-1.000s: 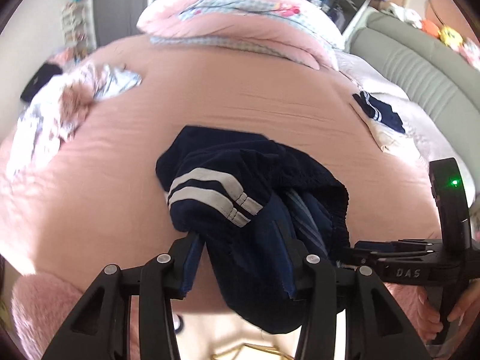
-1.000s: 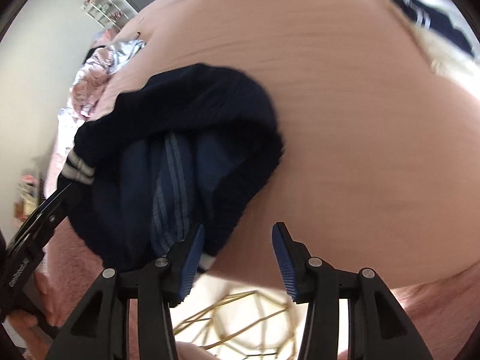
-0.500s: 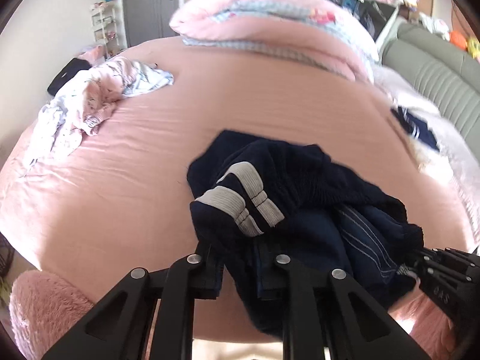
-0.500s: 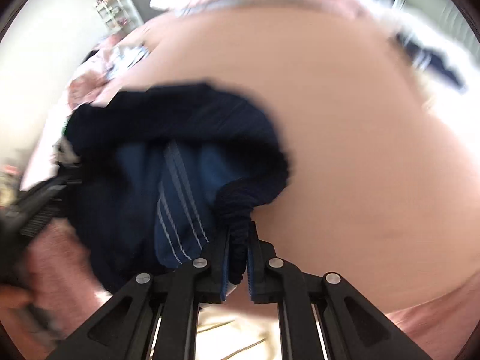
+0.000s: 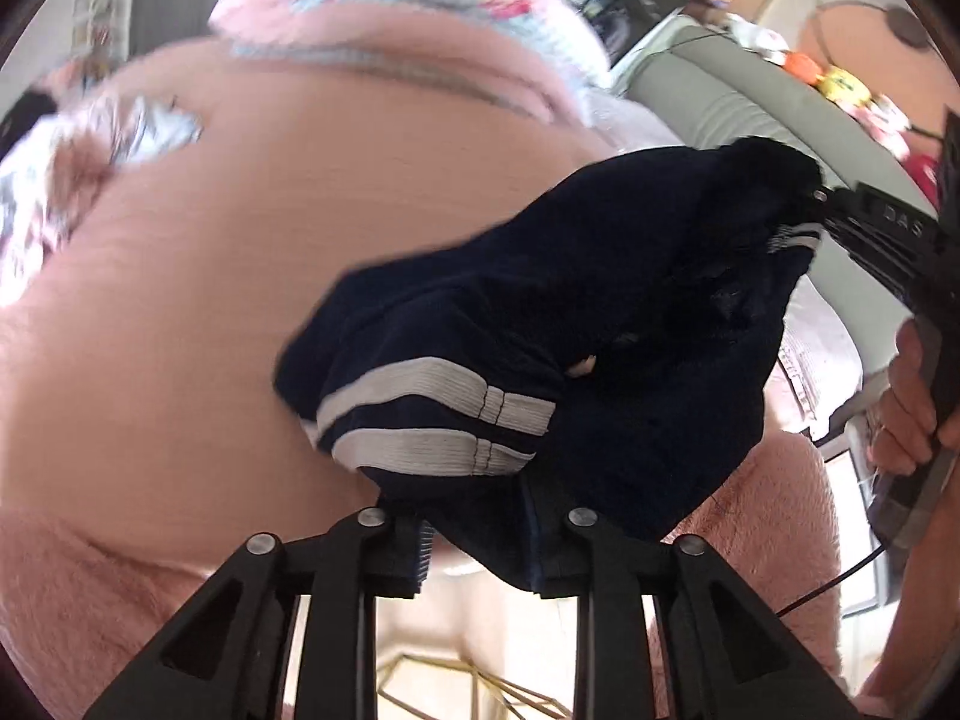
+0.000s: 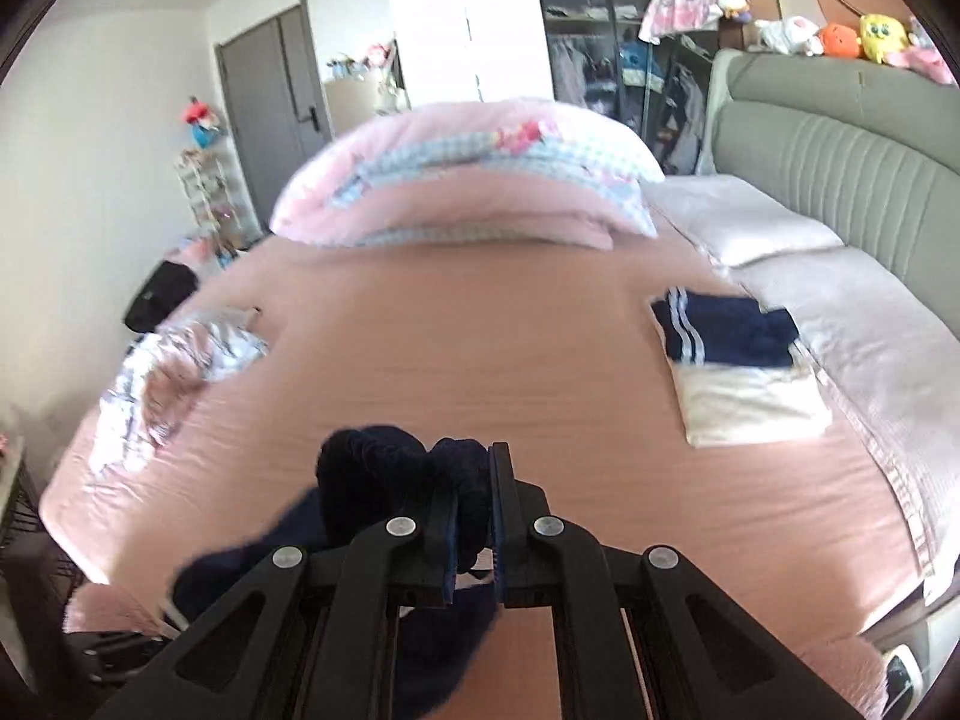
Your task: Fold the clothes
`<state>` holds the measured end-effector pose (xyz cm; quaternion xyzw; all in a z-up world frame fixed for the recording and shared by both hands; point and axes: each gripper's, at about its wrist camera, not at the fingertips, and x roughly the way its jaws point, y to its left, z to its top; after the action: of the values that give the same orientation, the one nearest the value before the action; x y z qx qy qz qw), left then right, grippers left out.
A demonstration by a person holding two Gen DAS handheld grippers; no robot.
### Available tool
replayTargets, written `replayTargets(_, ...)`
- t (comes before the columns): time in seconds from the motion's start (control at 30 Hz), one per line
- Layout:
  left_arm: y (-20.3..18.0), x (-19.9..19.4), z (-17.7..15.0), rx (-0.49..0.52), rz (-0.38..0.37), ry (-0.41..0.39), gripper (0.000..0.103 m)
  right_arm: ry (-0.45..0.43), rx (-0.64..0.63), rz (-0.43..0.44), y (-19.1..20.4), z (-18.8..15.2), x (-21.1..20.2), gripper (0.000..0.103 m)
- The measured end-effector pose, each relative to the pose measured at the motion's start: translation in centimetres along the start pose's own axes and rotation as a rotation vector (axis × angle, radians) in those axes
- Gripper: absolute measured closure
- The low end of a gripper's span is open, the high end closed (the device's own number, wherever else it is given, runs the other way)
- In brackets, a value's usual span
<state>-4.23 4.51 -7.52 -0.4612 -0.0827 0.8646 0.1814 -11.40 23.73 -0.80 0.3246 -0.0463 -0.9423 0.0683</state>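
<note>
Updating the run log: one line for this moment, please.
left tongs: shut on navy shorts | right tongs: shut on navy shorts | shorts: lifted above pink bed | folded stack: near headboard

Left hand-held gripper [image 5: 477, 546]: black angular arms w/ silver screws, blue pads. Right hand-held gripper [image 6: 474, 531] same; "DAS" marking.

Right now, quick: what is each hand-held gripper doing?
Left hand-held gripper: closed on the navy garment.
Right hand-held gripper: closed on the same navy garment.

Pink duvet [image 6: 468, 180] heaped on pink bed [image 6: 480, 324], grey headboard [image 6: 840, 180], plush toys [image 6: 864, 36] atop.
</note>
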Motion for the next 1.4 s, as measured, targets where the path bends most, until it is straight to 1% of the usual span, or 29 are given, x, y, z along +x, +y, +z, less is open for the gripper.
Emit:
replayTargets(0.03, -0.5, -0.5, 0.6, 0.035, 0.004, -0.018, 0.07, 0.006, -0.023, 0.005, 0.4, 0.3, 0.0, 0.097)
replayTargets(0.07, -0.7, -0.9, 1.1, 0.056, 0.009, -0.029, 0.056, 0.014, -0.045, 0.001, 0.8, 0.5, 0.2, 0.097)
replayTargets(0.1, -0.8, -1.2, 1.6, 0.07, 0.016, -0.035, 0.05, 0.021, -0.067, -0.004, 1.2, 0.6, 0.4, 0.097)
replayTargets(0.13, -0.6, -1.6, 2.0, 0.068, 0.022, -0.04, 0.048, 0.028, -0.082, -0.016, 1.5, 0.1, 0.7, 0.097)
replayTargets(0.2, 1.0, -1.7, 2.5, 0.019, 0.062, -0.023, 0.047, 0.052, -0.067, -0.034, 2.1, -1.7, 0.2, 0.097)
replayTargets(0.23, 1.7, -1.8, 2.8, -0.002, 0.084, -0.015, 0.047, 0.071, -0.049, -0.033, 1.8, -2.1, 0.7, 0.097)
replayTargets(0.27, 2.1, -1.5, 2.7, 0.019, 0.121, -0.008, 0.047, 0.09, -0.017, -0.031, 1.2, -2.5, 1.0, 0.097)
replayTargets(0.33, 2.8, -0.8, 2.6, 0.062, 0.193, 0.006, 0.047, 0.11, -0.021, 0.008, 1.3, -2.7, 1.2, 0.097)
replayTargets(0.37, 2.6, -0.4, 2.2, 0.089, 0.179, 0.013, 0.047, 0.119, -0.028, 0.03, 1.4, -2.7, 1.3, 0.097)
replayTargets(0.43, 2.8, 0.5, 2.1, 0.114, 0.12, 0.028, 0.047, 0.138, -0.044, 0.075, 1.6, -2.7, 1.4, 0.097)
replayTargets(0.5, 1.9, 1.3, 1.1, 0.131, 0.035, 0.009, 0.047, 0.156, -0.059, 0.119, 1.8, -2.7, 1.5, 0.097)
replayTargets(0.53, 1.3, 1.6, 1.0, 0.122, -0.006, -0.004, 0.047, 0.165, -0.067, 0.141, 1.9, -2.7, 1.6, 0.097)
replayTargets(0.63, 0.7, 4.1, 1.9, 0.091, -0.075, 0.015, 0.047, 0.199, -0.072, 0.156, 1.9, -3.1, 1.4, 0.097)
replayTargets(0.7, 0.5, 4.7, 2.8, 0.087, -0.121, -0.009, 0.047, 0.222, -0.059, 0.177, 1.6, -3.6, 0.9, 0.097)
replayTargets(0.77, 0.7, 5.1, 3.5, 0.079, -0.126, -0.035, 0.047, 0.233, -0.038, 0.197, 1.3, -4.5, 0.4, 0.097)
replayTargets(0.8, 0.8, 5.4, 3.8, 0.077, -0.081, -0.041, 0.048, 0.239, -0.027, 0.206, 1.2, -4.9, 0.1, 0.097)
replayTargets(0.83, 0.9, 5.7, 4.1, 0.075, -0.035, -0.047, 0.059, 0.239, -0.018, 0.211, 0.9, -5.3, -0.2, 0.097)
replayTargets(0.87, 1.1, 6.0, 4.3, 0.07, 0.01, -0.053, 0.079, 0.239, -0.01, 0.213, 0.7, -5.7, -0.4, 0.097)
replayTargets(0.9, 1.6, 5.9, 4.6, 0.041, 0.051, -0.056, 0.085, 0.247, 0.0, 0.219, 0.4, -6.0, -0.4, 0.097)
replayTargets(0.93, 2.2, 5.7, 4.8, 0.011, 0.091, -0.059, 0.086, 0.259, 0.011, 0.214, 0.0, -6.2, -0.2, 0.096)
replayTargets(0.97, 2.7, 5.5, 4.9, -0.017, 0.131, -0.064, 0.087, 0.276, 0.006, 0.191, -0.2, -6.7, 0.3, 0.096)
replayTargets(1.03, 3.1, 3.9, 4.3, -0.003, 0.187, -0.111, 0.089, 0.317, -0.023, 0.142, -0.3, -8.0, 1.5, 0.095)
replayTargets(1.1, 3.4, 2.3, 3.7, 0.011, 0.242, -0.158, 0.089, 0.389, -0.065, 0.151, 0.2, -9.8, 3.2, 0.095)
replayTargets(1.17, 4.0, 0.5, 3.6, 0.019, 0.295, -0.206, 0.09, 0.464, -0.09, 0.145, 0.8, -11.7, 4.8, 0.091)
replayTargets(1.2, 4.2, -0.9, 3.6, 0.011, 0.309, -0.228, 0.09, 0.475, -0.101, 0.135, 1.2, -12.2, 5.1, 0.088)
replayTargets(1.23, 4.8, -2.2, 3.4, -0.007, 0.308, -0.242, 0.09, 0.479, -0.113, 0.125, 1.5, -12.6, 5.2, 0.084)
replayTargets(1.3, 6.2, -4.6, 3.4, -0.044, 0.307, -0.264, 0.09, 0.458, -0.151, 0.098, 2.3, -12.8, 5.0, 0.082)
replayTargets(1.33, 6.2, -3.8, 3.4, -0.044, 0.309, -0.244, 0.09, 0.439, -0.166, 0.083, 2.4, -12.6, 4.8, 0.079)
replayTargets(1.4, 6.2, -2.4, 3.3, -0.045, 0.313, -0.205, 0.09, 0.397, -0.184, 0.042, 2.6, -12.1, 4.6, 0.079)
